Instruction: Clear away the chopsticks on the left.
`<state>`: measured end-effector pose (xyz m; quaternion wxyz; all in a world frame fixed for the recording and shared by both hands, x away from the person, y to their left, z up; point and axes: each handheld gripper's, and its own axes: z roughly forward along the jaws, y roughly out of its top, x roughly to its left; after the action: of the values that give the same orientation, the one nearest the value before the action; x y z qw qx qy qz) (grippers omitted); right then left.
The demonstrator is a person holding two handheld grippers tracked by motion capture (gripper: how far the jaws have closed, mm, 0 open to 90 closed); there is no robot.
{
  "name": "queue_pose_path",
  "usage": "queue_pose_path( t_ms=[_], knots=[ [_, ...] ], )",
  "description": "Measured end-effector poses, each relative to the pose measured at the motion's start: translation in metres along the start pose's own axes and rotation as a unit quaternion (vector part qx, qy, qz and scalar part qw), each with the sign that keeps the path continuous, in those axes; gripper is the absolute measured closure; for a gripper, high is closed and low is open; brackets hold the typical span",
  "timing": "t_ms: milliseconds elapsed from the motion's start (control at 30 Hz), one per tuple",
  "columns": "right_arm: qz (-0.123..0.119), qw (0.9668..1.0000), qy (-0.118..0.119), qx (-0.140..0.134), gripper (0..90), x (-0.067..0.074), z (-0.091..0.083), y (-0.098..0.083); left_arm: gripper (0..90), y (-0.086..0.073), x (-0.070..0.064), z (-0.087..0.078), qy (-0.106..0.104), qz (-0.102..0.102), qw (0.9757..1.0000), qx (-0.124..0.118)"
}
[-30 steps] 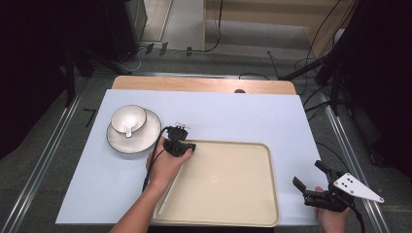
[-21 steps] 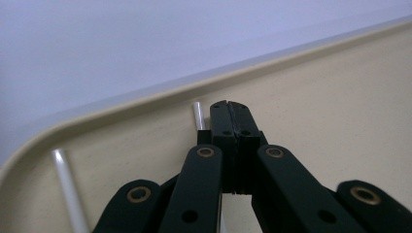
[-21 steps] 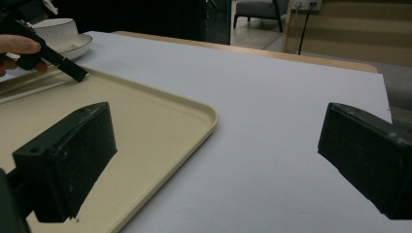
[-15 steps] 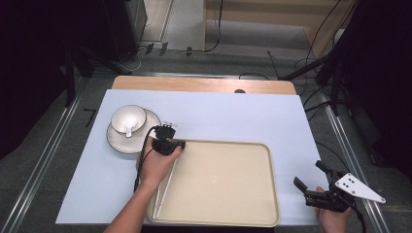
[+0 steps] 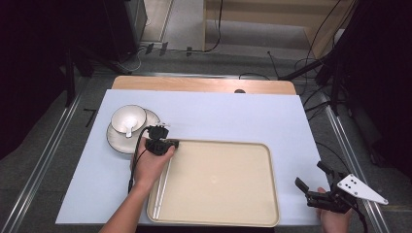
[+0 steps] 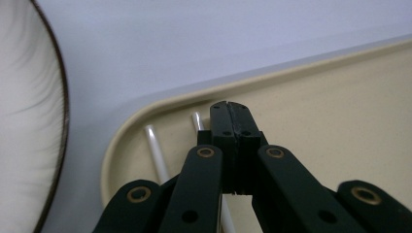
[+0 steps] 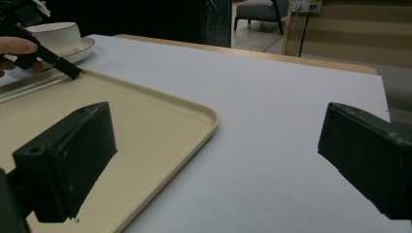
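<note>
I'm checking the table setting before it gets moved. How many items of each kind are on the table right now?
Trays: 1
Chopsticks: 2, lying along the tray's left edge
Bowls: 1
Saucers: 1, under the bowl
Spoons: 1, in the bowl
Total: 6

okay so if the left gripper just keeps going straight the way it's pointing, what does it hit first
Most likely the far rim of the tray: the left gripper, jaws shut, points over that corner beside two white chopsticks. Past the rim lies bare white table cover; the saucer sits off to one side.
</note>
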<state>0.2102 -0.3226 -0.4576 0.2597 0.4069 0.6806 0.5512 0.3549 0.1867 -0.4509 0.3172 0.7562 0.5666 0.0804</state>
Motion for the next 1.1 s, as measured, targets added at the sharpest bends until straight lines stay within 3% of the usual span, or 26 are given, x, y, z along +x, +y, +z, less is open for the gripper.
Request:
queue_pose_path(
  t_ms=[133, 333, 433, 633, 833, 1100],
  knots=[
    [0.003, 1.0, -0.001, -0.001, 0.2, -0.002, 0.0, -0.001, 90.0, -0.011, 0.005, -0.02, -0.015, 0.002, 0.9995, -0.028],
    [0.021, 0.9998, 0.001, -0.008, 0.2, -0.005, -0.004, -0.002, 90.0, -0.045, 0.003, -0.05, -0.031, 0.019, 0.9986, -0.037],
    [0.013, 0.9999, 0.001, -0.004, 0.2, 0.0, -0.003, -0.002, 90.0, -0.063, 0.003, -0.062, -0.033, 0.018, 0.9985, -0.04],
    [0.005, 1.0, 0.004, 0.002, 0.2, 0.006, -0.003, -0.002, 90.0, -0.093, -0.007, -0.071, -0.048, 0.031, 0.9978, -0.035],
    [0.002, 1.0, 0.002, 0.001, 0.2, 0.008, -0.006, -0.002, 90.0, -0.105, -0.011, -0.084, -0.047, 0.039, 0.9975, -0.034],
    [0.009, 0.9999, -0.002, 0.005, 0.2, 0.005, -0.006, -0.006, 90.0, -0.119, -0.015, -0.084, -0.051, 0.053, 0.9971, -0.017]
  ],
)
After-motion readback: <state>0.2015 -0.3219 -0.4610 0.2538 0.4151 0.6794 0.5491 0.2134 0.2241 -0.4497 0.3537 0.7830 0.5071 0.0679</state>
